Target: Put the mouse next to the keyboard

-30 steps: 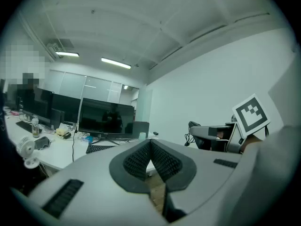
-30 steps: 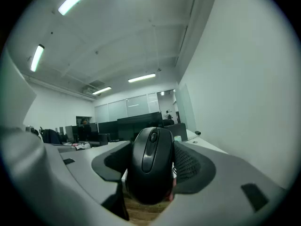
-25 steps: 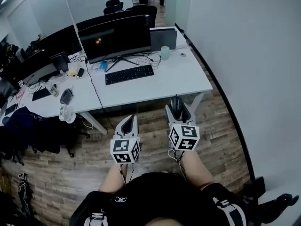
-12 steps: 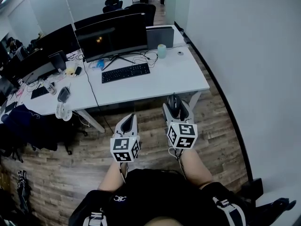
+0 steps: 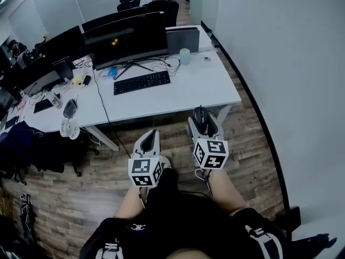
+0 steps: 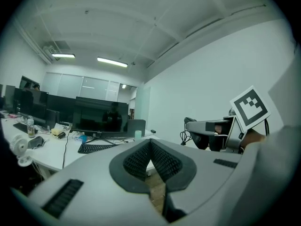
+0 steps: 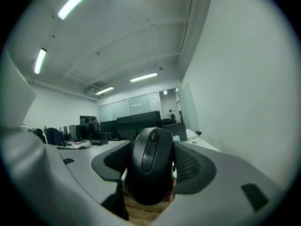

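Down in the lower middle of the head view, the right hand-held gripper [image 5: 202, 124] is clamped on the black mouse [image 5: 201, 116]; in the right gripper view you can see it wedged between the two ribbed pads, buttons and wheel facing up, nose pointing away from the camera; so the mouse is up in the air over the wood floor [image 5: 172, 139], close to the front edge of the white surface [image 5: 188, 93] but not on it.

Left hand-held gripper [image 5: 150, 139] sits just left of the right one, a bit lower in the frame, also over the floor; its jaws are together, pads meeting at the tips with nothing between them.

The black keyboard [image 5: 142, 82] is up and left of centre, lying on the surface right in front of the wide dark monitor [image 5: 126, 39]; it's well apart from the mouse. A pale green cup [image 5: 185, 56] stands near the monitor's right end.
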Demonstrator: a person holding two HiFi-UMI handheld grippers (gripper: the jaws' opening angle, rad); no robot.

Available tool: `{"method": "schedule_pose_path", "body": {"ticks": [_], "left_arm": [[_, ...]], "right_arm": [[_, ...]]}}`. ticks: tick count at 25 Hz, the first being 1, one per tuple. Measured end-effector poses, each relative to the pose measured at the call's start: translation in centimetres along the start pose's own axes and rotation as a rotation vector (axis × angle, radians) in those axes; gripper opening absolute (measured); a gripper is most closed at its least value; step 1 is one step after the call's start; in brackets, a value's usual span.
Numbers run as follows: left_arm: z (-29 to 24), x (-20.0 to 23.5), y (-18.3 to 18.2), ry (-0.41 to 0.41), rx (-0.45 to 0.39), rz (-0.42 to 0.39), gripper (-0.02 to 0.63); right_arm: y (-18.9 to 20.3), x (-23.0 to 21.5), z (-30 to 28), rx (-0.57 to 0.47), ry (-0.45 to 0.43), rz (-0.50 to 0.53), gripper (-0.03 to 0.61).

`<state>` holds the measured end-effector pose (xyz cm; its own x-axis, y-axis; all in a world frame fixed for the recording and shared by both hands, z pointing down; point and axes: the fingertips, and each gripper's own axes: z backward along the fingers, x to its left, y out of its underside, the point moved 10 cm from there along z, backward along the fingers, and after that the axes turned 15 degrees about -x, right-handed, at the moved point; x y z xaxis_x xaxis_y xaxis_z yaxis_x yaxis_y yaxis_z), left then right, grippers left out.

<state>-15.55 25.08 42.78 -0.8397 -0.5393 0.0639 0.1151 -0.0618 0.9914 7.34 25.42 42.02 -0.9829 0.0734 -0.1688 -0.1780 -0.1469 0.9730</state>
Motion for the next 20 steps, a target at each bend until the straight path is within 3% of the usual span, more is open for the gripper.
{"method": "schedule_pose_path", "body": {"ticks": [8, 20], "left_arm": [[-8.5, 2.9, 1.8, 0.017, -0.001, 0.023, 0.012], [-28.2, 13.8, 3.4, 0.071, 0.019, 0.038, 0.012]], "right_arm": [[1.6, -2.7, -7.9, 0.014, 0.014, 0.004, 0.299], [4.5, -5.4, -29.1, 0.009, 0.046, -0.002, 0.299]]}}
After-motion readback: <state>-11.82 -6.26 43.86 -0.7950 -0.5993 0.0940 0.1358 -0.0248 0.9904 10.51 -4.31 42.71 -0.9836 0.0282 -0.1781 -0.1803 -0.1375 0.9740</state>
